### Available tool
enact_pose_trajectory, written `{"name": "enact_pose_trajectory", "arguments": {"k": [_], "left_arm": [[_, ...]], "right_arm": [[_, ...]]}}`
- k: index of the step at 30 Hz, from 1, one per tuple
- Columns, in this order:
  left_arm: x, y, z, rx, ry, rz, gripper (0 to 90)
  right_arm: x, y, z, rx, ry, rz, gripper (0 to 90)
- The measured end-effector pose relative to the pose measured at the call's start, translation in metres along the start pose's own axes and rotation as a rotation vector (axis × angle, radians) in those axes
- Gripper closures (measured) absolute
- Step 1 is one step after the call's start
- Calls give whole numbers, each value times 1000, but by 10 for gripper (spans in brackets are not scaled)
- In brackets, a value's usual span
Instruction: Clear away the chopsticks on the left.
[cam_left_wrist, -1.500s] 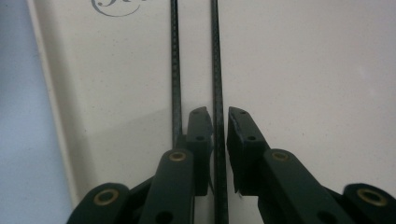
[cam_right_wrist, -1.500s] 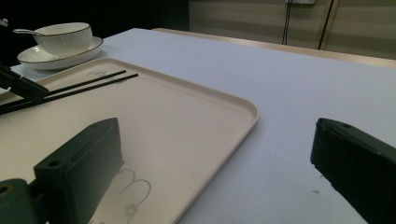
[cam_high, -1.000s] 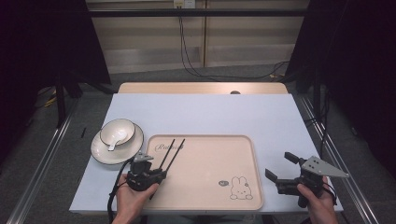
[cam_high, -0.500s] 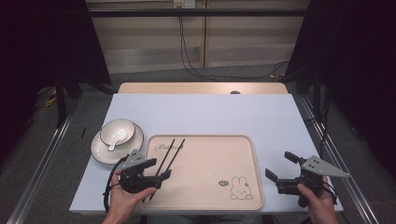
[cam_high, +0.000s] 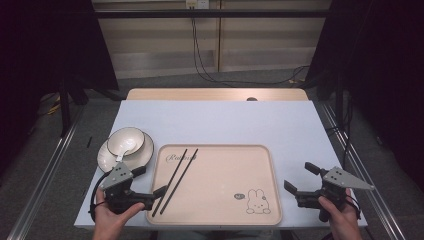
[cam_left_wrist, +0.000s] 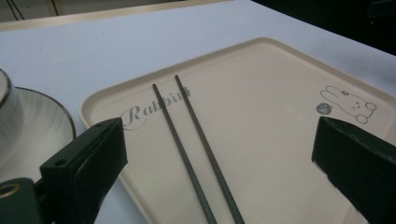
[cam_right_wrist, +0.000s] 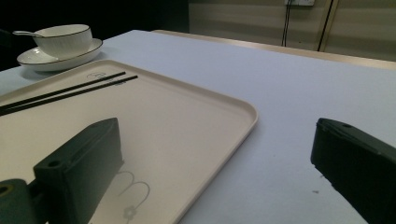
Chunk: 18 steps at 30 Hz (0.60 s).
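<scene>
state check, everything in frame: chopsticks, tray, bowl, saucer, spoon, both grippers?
chopsticks: lying side by side on the tray, free of both grippers
tray: flat on the table
bowl: upright on the saucer
saucer: flat on the table, left of the tray
spoon: resting in the bowl
left gripper: open, jaws just opened, nothing clamped
right gripper: open, empty

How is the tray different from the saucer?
The tray is a beige rectangle with rounded corners; the saucer is round and white with a dark rim. The tray has a printed rabbit and the word Rabbit; the saucer looks plain. The tray holds two dark chopsticks; the saucer holds a bowl with a spoon. Both lie flat on the table.
</scene>
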<state>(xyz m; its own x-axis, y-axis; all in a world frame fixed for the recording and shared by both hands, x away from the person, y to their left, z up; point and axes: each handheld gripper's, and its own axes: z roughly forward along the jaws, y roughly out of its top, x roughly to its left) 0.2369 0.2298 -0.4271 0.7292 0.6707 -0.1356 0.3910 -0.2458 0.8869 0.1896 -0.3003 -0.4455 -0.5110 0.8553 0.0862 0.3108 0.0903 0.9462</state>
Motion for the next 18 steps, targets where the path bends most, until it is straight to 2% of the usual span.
{"name": "enact_pose_trajectory", "arguments": {"k": [1,2,6,7,10,15,16,17,18], "left_arm": [[1,-1,-3,0,1,1,31],[4,-4,-9,0,5,-18,30],[10,-10,-18,-16,-1,-29,29],[15,-15,-23,-29,-32,-54,26],[23,-24,-32,-62,-19,-109,26],[31,-28,-39,-97,0,-119,24],[34,-31,-44,-91,7,-82,24],[34,-31,-44,-91,7,-82,22],[37,-34,-47,-119,5,-114,17]], "right_arm": [[0,0,0,0,0,0,17],[0,0,0,-2,-4,3,17],[0,0,-1,-1,-5,1,17],[0,0,-1,-5,-6,5,17],[0,0,-1,-1,-5,-2,17],[0,0,-2,-2,-10,-2,14],[0,0,-2,-3,-14,0,8],[0,0,-2,-3,-14,0,8],[-1,0,-2,-1,-24,-1,1]]}}
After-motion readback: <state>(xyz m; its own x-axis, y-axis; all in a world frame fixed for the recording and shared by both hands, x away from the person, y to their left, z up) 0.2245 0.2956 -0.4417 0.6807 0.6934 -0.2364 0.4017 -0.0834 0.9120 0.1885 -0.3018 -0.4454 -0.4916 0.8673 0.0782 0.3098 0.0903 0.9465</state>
